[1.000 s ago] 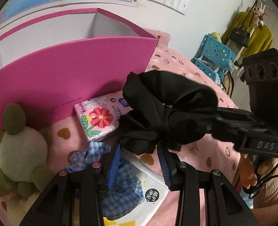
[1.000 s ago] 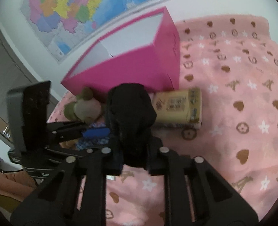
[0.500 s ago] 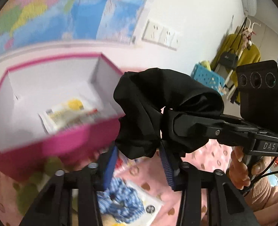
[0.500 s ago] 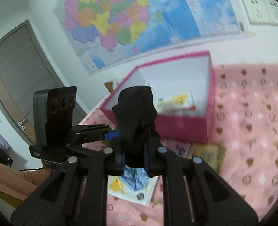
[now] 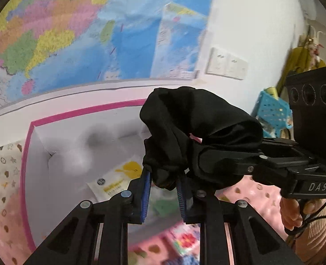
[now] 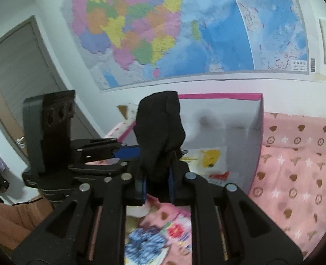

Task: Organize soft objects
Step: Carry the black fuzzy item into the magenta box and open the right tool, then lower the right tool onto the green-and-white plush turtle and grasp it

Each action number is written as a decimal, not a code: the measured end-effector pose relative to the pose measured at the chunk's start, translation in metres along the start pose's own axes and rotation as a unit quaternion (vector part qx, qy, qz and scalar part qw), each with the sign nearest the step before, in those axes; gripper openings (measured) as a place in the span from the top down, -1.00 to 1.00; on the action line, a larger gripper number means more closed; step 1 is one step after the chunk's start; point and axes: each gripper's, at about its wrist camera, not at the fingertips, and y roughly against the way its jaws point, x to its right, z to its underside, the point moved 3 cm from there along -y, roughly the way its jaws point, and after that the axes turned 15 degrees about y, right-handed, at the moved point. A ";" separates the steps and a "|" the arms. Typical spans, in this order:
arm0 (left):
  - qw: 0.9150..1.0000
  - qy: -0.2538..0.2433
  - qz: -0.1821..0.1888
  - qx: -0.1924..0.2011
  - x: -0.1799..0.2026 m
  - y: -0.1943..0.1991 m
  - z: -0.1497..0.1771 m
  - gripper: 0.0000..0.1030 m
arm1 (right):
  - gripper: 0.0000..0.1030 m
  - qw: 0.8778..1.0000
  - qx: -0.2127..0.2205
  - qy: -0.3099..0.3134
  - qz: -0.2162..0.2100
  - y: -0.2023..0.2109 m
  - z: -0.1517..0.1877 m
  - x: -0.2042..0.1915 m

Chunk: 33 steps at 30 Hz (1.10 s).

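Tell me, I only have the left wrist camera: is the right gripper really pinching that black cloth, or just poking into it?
Observer: Pinching. In the right wrist view the right gripper has both blue pads pressed on the black cloth.
Operator: What's in the room past the box's left end?
Observer: A grey door with a handle, left of the pink box.

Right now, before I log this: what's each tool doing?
Left tool: closing on the black cloth.
Right tool: shut on the same cloth.
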 end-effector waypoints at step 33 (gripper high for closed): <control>0.994 0.038 -0.074 0.065 -0.062 0.067 0.052 0.25 | -0.12 0.999 0.009 0.046 0.017 0.016 0.035 -0.059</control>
